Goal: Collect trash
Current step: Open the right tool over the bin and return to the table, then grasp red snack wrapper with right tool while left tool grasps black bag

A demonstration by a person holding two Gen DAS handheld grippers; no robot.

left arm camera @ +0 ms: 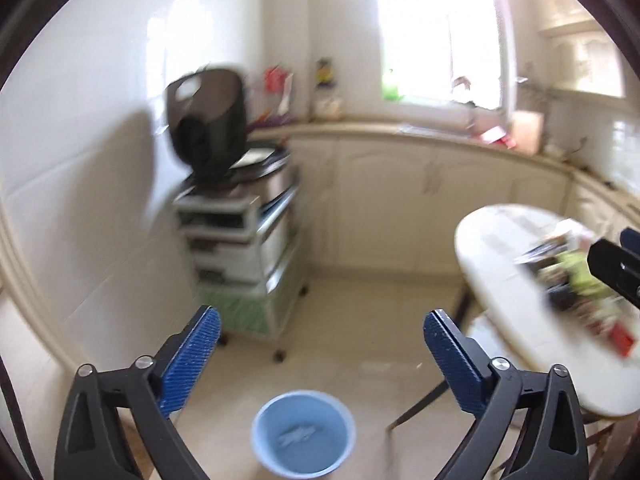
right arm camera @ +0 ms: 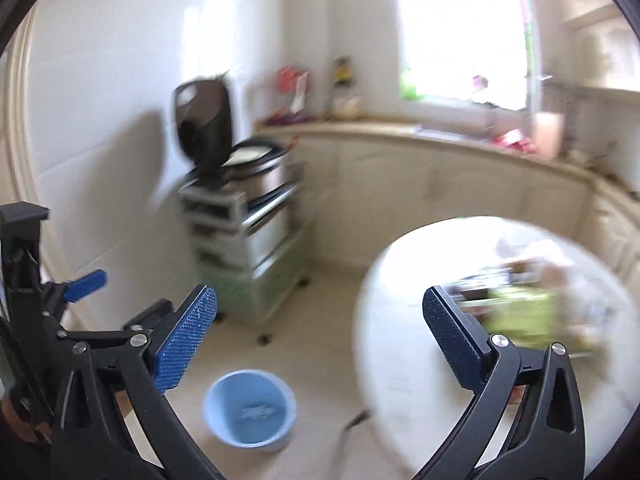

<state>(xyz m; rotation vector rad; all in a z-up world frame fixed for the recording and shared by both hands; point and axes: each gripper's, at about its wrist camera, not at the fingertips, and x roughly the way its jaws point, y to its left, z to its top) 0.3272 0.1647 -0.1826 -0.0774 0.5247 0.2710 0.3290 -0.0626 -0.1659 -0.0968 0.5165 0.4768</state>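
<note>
Both grippers spread wide, holding nothing, over a kitchen floor

Blue bucket (left arm camera: 303, 434) sits below the left gripper (left arm camera: 322, 330) — blurred trash (right arm camera: 520, 308) on the round table (right arm camera: 400, 320) lies ahead of the right gripper (right arm camera: 320, 308).

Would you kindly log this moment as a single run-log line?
left claw: open, empty | right claw: open, empty | round light-blue plastic bucket: on floor | round white table: litter on top, untouched
</note>
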